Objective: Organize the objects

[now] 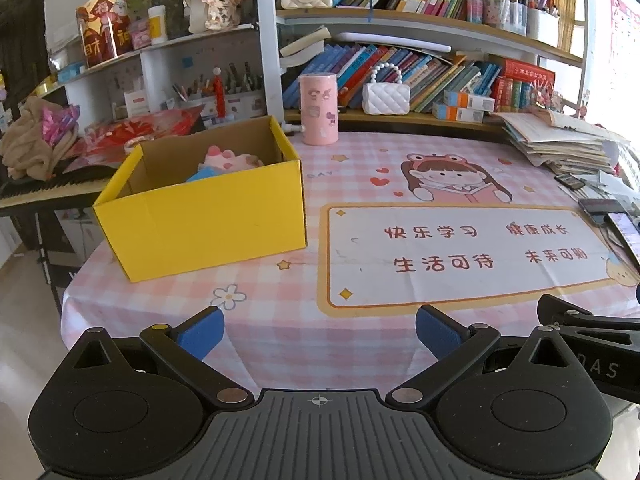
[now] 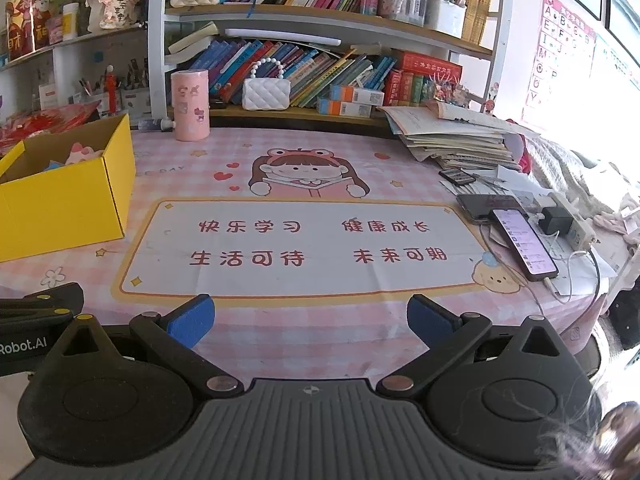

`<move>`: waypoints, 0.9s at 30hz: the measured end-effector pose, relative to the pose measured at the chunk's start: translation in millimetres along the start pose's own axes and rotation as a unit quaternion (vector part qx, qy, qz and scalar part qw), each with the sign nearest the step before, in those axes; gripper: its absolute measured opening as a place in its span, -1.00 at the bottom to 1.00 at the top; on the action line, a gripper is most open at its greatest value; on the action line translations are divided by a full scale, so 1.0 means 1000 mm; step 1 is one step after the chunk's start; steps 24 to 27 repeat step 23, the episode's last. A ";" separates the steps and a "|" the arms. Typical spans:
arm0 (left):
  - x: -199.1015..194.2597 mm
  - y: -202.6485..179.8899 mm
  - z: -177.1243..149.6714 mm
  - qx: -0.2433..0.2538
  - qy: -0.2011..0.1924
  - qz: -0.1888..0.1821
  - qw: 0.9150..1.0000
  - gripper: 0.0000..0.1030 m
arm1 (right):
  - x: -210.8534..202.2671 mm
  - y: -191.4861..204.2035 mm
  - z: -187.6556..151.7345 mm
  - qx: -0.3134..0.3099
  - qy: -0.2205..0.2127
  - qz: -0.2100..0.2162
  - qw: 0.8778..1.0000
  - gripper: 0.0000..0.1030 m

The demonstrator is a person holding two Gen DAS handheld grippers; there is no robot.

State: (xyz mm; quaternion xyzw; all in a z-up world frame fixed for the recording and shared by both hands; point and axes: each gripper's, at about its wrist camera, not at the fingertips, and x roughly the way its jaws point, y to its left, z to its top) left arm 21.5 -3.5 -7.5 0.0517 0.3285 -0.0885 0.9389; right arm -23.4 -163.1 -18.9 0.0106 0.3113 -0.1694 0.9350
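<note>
A yellow cardboard box (image 1: pixel 208 216) stands on the left part of the table, also seen in the right wrist view as the yellow box (image 2: pixel 68 196). Inside it lie a pink plush toy (image 1: pixel 230 159) and something blue (image 1: pixel 200 176). My left gripper (image 1: pixel 320 330) hangs over the table's front edge, jaws wide open with nothing between the blue pads. My right gripper (image 2: pixel 310 320) is beside it to the right, also wide open and empty. A pink cylinder (image 1: pixel 319 109) stands behind the box at the back of the table.
The table wears a pink checked cloth (image 2: pixel 304 320) with a cartoon print. Phones (image 2: pixel 524 240), chargers and cables lie at the right. A stack of papers (image 2: pixel 452 136) sits at the back right. Bookshelves and a white quilted bag (image 2: pixel 267 94) line the back.
</note>
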 end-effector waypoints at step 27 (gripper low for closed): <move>0.005 0.000 -0.001 -0.003 0.012 0.005 1.000 1.00 | 0.006 0.000 -0.002 -0.002 0.010 -0.002 1.000 1.00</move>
